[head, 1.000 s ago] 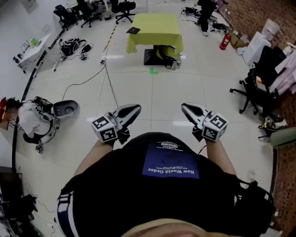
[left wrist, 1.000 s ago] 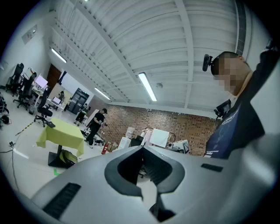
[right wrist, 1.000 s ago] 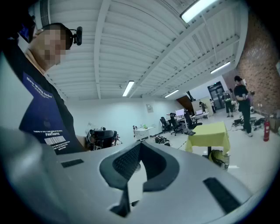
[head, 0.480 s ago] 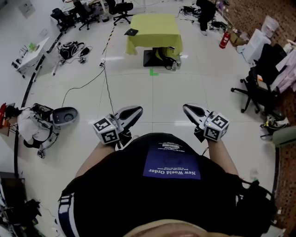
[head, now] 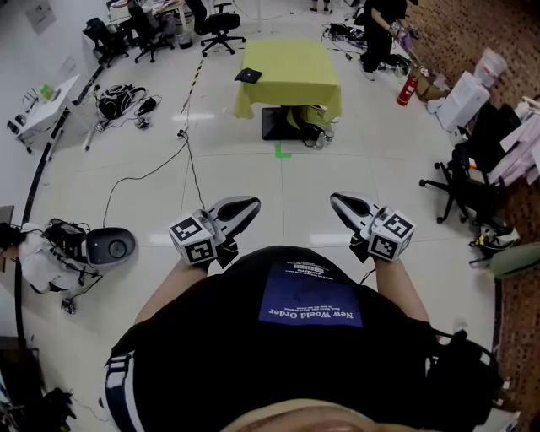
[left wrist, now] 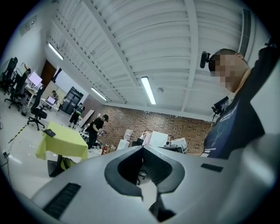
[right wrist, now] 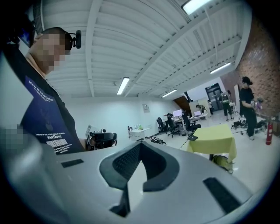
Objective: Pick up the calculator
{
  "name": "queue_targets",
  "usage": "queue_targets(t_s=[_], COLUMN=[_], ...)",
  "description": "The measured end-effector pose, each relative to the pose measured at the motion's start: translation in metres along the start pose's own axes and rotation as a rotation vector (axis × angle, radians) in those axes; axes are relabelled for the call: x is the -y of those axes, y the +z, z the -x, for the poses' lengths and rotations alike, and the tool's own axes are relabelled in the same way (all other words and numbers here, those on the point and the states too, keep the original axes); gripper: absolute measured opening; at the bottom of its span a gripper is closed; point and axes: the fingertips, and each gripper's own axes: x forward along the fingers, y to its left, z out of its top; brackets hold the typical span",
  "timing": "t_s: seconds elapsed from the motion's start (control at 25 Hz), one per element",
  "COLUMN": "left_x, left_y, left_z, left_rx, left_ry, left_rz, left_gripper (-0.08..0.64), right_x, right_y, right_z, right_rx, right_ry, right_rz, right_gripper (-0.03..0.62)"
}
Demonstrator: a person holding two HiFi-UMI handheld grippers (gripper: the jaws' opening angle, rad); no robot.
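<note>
The calculator is a small dark flat thing near the left edge of a yellow-clothed table, far ahead across the floor. It also shows in the left gripper view as the calculator and in the right gripper view as the calculator. My left gripper and right gripper are held level in front of the person's torso, far from the table. Both are shut with nothing between the jaws, as seen close up on the left gripper and the right gripper.
Cables trail over the white floor between me and the table. A grey floor device lies at left, a black office chair at right, a red fire extinguisher beyond it. A person stands behind the table.
The whole view has shifted forward: the yellow table sits a little nearer and the floor device has slid toward the lower left. Both grippers keep the same shut pose before the torso.
</note>
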Motion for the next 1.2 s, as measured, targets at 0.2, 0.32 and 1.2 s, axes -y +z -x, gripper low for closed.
queue_targets(t_s=[0.2, 0.32, 1.2], left_x=[-0.068, -0.105, -0.31], left_y=[0.022, 0.028, 0.093], left_z=[0.036, 0.046, -0.104], left_rx=[-0.015, -0.016, 0.062], left_ry=[-0.003, 0.01, 0.249], left_rz=[0.001, 0.034, 0.026], left_gripper=[0.006, 0.006, 0.006], right_x=[0.007, 0.017, 0.276], right_y=[0.01, 0.008, 0.078], right_z=[-0.081, -0.116, -0.257], right_rx=[0.009, -0.02, -0.087], right_ry=[0.009, 0.008, 0.293], right_rz=[-0.026, -0.044, -0.017], right_gripper=[-0.012, -0.012, -0.012])
